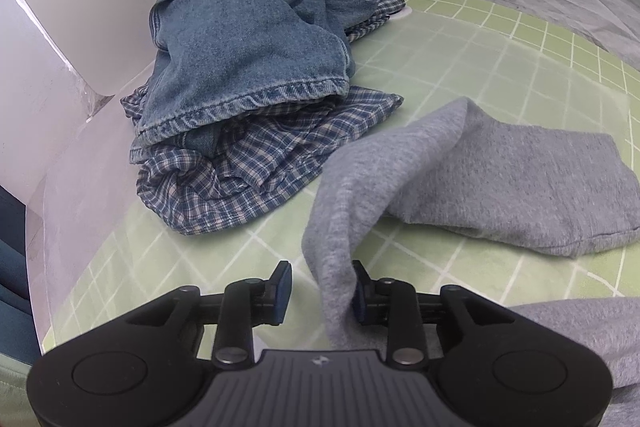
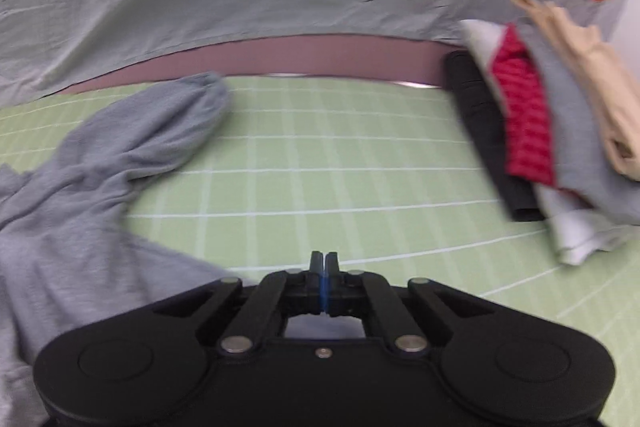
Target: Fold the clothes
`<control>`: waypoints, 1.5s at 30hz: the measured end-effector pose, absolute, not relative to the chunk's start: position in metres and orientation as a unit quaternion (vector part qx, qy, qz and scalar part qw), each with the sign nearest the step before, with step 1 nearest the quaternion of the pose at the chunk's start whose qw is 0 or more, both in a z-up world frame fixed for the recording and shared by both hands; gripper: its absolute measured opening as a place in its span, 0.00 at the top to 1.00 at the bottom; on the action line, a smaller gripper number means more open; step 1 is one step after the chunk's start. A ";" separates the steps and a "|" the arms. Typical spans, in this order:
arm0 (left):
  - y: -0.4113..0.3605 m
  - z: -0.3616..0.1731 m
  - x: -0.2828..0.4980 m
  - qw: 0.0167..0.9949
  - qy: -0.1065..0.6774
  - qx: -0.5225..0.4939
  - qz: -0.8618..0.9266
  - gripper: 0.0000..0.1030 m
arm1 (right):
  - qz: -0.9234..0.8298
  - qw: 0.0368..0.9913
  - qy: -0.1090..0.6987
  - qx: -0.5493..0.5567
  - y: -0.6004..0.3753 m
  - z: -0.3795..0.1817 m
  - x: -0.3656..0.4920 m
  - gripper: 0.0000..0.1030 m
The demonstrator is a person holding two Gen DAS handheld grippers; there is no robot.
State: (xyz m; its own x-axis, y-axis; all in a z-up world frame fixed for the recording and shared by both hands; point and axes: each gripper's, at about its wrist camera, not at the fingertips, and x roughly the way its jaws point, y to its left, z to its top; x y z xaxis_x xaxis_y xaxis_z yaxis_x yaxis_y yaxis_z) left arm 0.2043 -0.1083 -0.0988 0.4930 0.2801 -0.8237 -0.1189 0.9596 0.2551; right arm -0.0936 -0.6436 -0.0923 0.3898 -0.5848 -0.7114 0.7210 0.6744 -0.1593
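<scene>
Grey sweatshirt (image 1: 460, 179) fabric hangs between the parted jaws of the left gripper (image 1: 322, 293), brushing only the right pad, so nothing pinches it; the sleeve may slide free and collapse in a heap on the green gridded surface (image 1: 460, 39). Jaws of the right gripper (image 2: 324, 267) are pressed together on nothing, just beside the garment's body. Judging by the blur, a hasty sweep could drag the sleeve (image 2: 160, 123) crooked or knock the folded stack (image 2: 532, 131) at the right, while the unfolded denim and plaid pile (image 1: 248, 75) sits near enough to snag.
</scene>
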 end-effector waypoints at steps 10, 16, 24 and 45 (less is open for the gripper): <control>-0.106 -0.099 0.205 0.856 0.491 0.068 0.149 0.49 | -0.333 0.834 0.412 0.154 -0.657 -0.101 -0.103 0.71; -0.103 -0.099 0.206 0.854 0.491 0.075 0.153 0.41 | -0.223 0.863 0.436 0.124 -0.605 -0.112 -0.045 0.40; -0.096 -0.098 0.207 0.853 0.495 0.063 0.155 0.33 | -0.196 0.858 0.459 0.121 -0.598 -0.120 -0.024 0.38; -0.092 -0.097 0.211 0.848 0.505 0.061 0.150 0.28 | -0.531 0.730 0.428 0.037 -0.706 -0.075 -0.168 0.72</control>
